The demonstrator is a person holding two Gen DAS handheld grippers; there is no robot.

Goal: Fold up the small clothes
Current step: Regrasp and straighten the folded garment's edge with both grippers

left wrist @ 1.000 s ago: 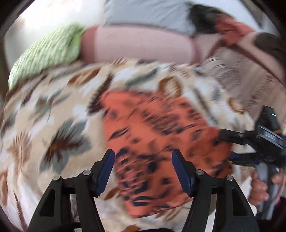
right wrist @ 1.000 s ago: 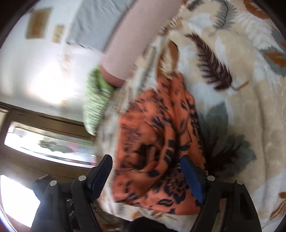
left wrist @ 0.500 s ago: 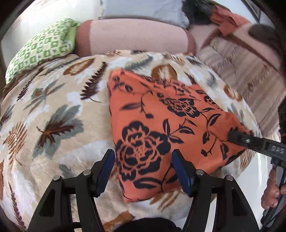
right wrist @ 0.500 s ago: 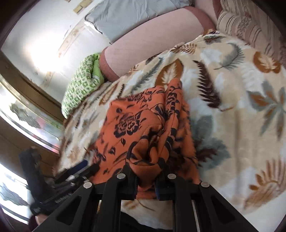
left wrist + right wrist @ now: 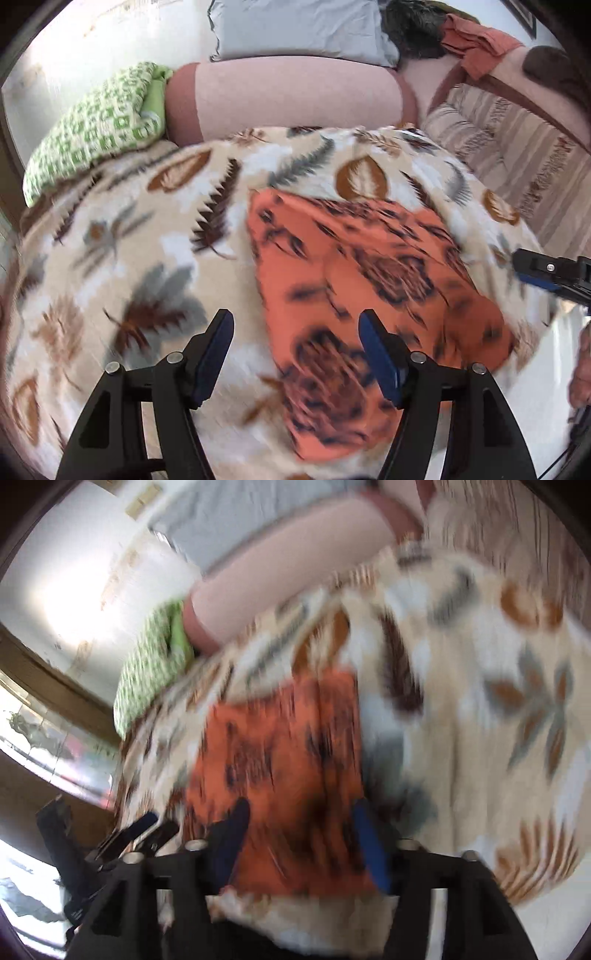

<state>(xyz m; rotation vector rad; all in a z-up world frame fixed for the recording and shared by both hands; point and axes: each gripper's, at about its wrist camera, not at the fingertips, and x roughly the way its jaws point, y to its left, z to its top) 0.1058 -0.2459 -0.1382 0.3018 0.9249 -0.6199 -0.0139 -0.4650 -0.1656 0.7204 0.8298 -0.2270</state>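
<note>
Left wrist view: the orange cloth (image 5: 369, 295) lies folded near the blanket's (image 5: 129, 277) front edge. Both claws, left gripper (image 5: 295, 354) and right gripper (image 5: 299, 845), stand released. We judge the fold made; next we smooth or refold.

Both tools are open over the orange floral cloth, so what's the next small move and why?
Probably lower the left tool and close it on the near edge of the orange floral cloth. The cloth lies loose on the leaf-print blanket, gripped by neither the left nor the right tool.
</note>
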